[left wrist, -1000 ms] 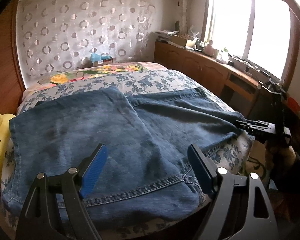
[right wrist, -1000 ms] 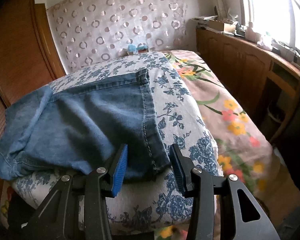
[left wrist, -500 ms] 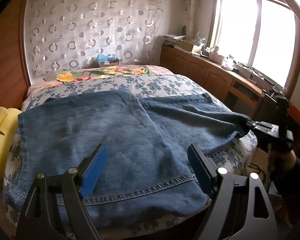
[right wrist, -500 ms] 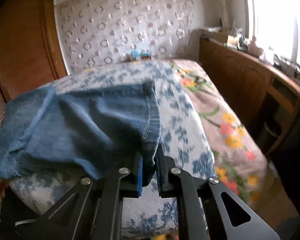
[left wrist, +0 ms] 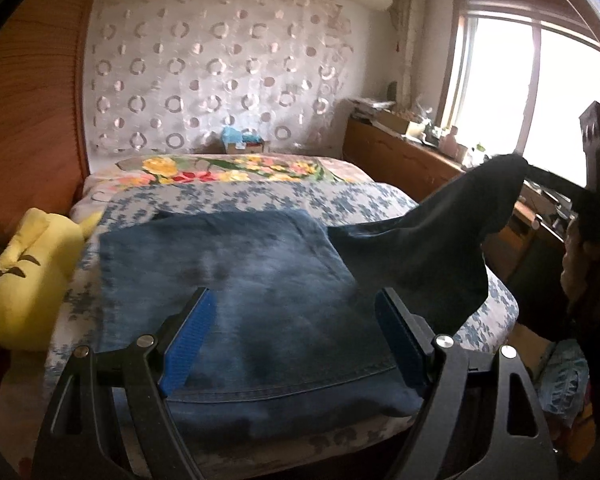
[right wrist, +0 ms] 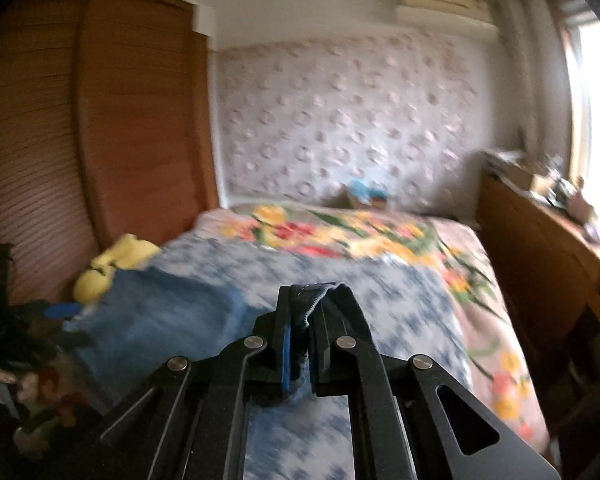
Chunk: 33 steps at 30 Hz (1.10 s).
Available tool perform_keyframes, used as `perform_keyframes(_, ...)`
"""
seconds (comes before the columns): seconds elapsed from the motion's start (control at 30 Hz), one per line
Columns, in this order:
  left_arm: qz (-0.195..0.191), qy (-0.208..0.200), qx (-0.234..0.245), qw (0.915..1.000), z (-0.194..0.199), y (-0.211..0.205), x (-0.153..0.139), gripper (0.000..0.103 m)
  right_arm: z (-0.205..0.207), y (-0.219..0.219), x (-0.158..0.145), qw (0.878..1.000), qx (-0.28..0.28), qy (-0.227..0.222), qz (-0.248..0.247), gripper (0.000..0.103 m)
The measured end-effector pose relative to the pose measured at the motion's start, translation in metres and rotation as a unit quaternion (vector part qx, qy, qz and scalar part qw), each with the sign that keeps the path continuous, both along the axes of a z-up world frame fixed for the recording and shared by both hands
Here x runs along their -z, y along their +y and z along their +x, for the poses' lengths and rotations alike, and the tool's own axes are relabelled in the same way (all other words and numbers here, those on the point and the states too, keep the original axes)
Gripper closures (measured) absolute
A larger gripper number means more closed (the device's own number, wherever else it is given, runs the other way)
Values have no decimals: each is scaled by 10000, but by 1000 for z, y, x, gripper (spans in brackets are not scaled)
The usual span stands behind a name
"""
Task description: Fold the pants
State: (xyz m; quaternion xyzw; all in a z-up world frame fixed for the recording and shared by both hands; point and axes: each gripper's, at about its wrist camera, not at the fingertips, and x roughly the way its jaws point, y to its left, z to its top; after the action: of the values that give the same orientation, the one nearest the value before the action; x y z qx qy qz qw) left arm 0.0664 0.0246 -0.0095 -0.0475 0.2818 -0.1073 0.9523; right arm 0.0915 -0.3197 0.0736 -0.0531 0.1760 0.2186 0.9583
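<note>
- Bedroom with a bed (left wrist: 260, 196) under a blue-flowered white cover.
- Right tongs (right wrist: 300, 344) pinch the hem of the faded blue denim pants (left wrist: 260, 300), one leg raised off the bed's right edge.
- Left tongs (left wrist: 296, 340) gape wide over the waistband at the near edge, gripping nothing.
- Yellow plush toy (left wrist: 32, 280) sits at the left edge.

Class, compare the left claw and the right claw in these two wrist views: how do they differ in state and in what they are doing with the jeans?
The left claw is open, its blue pads wide apart above the jeans on the bed, gripping nothing. The right claw is shut on a denim edge, and that leg end is lifted off the bed. Both are black two-finger claws with blue pads.
</note>
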Motion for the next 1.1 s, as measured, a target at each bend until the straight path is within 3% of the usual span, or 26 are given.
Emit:
perform_keyframes(0.23, -47, -135, -306, 9994, -15, 33, -7, 20, -5, 88, -27, 9931, -1161, -172, -33, 97)
perform_keyframes(0.37, -38, -149, -463, 9988, -22, 49, -7, 20, -6, 130, -21, 9864, -1637, -44, -142, 97)
perform_keyframes(0.47, -62, -133, -533, 9985, -23, 58, -4, 20, -8, 152, -9, 9856, -1650, 22, -373, 97)
perform_keyframes(0.57, -86, -97, -587, 9982, -22, 64, 1, 20, -4, 157, -4, 9847, -1657, 118, -525, 89)
perform_keyframes(0.73, -127, -17, -634, 9979, -19, 65, 6, 20, 15, 150, -16, 9826, -1687, 444, -632, 56)
perform_keyframes(0.9, -119, -6, -580, 9982, -17, 60, 8, 20, 24, 144, -17, 9724, -1965, 1079, -639, 55)
perform_keyframes(1.1, -35, 76, -522, 9986, -15, 56, 12, 20, 23, 133, -10, 9772, -1663, 1136, -677, 55)
